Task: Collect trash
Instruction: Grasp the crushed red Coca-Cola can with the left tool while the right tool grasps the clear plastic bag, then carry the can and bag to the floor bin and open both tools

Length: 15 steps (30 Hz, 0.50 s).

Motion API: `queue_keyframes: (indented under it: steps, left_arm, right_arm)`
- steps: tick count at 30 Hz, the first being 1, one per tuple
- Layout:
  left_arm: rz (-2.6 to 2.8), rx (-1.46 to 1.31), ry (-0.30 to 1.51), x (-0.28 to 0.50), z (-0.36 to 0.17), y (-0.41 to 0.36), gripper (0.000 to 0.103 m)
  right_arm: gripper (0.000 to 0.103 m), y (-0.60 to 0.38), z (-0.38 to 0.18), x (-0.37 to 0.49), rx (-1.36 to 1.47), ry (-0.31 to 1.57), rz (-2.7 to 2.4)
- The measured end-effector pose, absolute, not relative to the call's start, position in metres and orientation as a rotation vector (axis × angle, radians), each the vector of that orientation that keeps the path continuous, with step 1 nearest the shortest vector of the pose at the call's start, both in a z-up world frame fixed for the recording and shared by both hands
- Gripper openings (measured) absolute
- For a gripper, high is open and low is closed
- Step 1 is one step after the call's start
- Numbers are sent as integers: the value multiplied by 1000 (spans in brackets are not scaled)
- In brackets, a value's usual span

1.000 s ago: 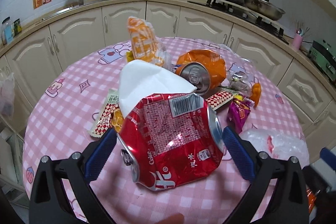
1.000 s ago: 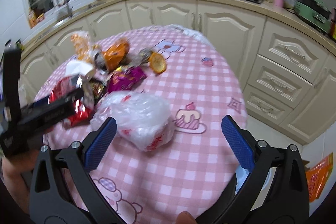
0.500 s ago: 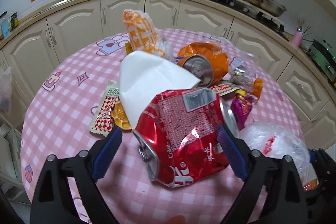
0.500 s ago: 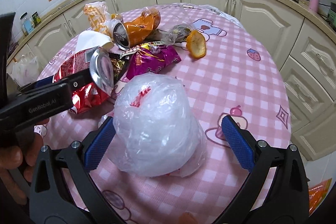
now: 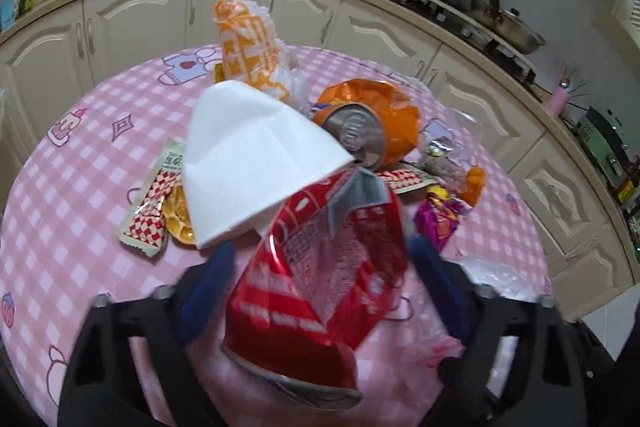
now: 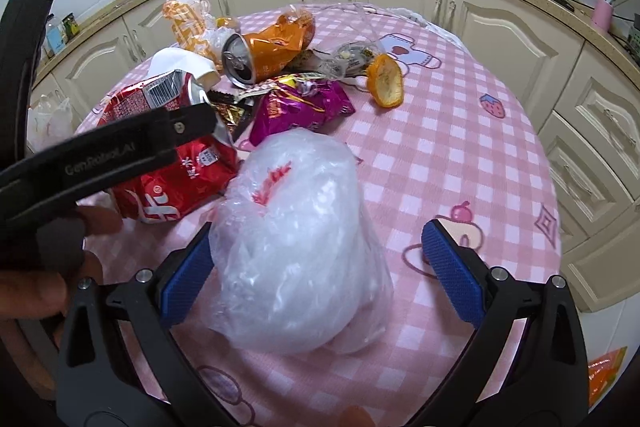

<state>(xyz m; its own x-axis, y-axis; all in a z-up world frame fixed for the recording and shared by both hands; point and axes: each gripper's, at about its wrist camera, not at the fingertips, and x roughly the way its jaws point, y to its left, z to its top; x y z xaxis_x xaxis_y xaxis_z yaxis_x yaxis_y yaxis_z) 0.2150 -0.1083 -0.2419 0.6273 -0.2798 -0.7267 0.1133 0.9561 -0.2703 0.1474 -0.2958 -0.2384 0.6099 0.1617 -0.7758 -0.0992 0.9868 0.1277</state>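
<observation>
While the left gripper (image 5: 320, 291) closes its jaws, a crushed red can (image 5: 320, 275) sits between its blue pads; this view is blurred, so I cannot tell if the pads already press on the can. In the right wrist view the same red can lies on the pink checked cloth of the round bench (image 6: 460, 155), and one black finger of the left gripper crosses over it. The right gripper (image 6: 316, 275) also closes its jaws, which are still wide apart, and a crumpled clear plastic bag (image 6: 300, 247) with red print stands between them on the bench. The left pad (image 6: 184, 279) is just beside the bag or touches it lightly, while the right pad is apart from it. Behind the red can a white folded paper (image 5: 248, 163) leans against it. Further back lie an orange can (image 6: 260, 55) on its side, an orange and white wrapper (image 5: 252, 47), a purple snack bag (image 6: 300, 107) and a piece of orange peel (image 6: 386, 81), all near each other in the middle of the bench. A red and white checked sachet (image 5: 152, 211) lies flat on the left side of the white paper. Part of a hand (image 6: 48, 259) shows at the left edge of the right wrist view, below the left gripper.
</observation>
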Motion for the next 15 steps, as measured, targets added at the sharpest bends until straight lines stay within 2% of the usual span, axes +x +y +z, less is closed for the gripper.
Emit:
queue_keyframes:
  steps: [1, 3, 7, 15]
  left_arm:
    - [-239, -206, 867, 213, -242, -109, 66]
    - [-250, -196, 860, 211, -240, -109, 61]
    - [-303, -221, 856, 205, -237, -100, 52]
    - [-350, -190, 794, 168, -224, -87, 50]
  right_arm:
    - [71, -296, -240, 147, 90, 902, 166]
    - [51, -301, -241, 145, 145, 895, 178]
    - [44, -310, -237, 134, 180, 870, 173]
    - [42, -341, -219, 101, 273, 796, 186]
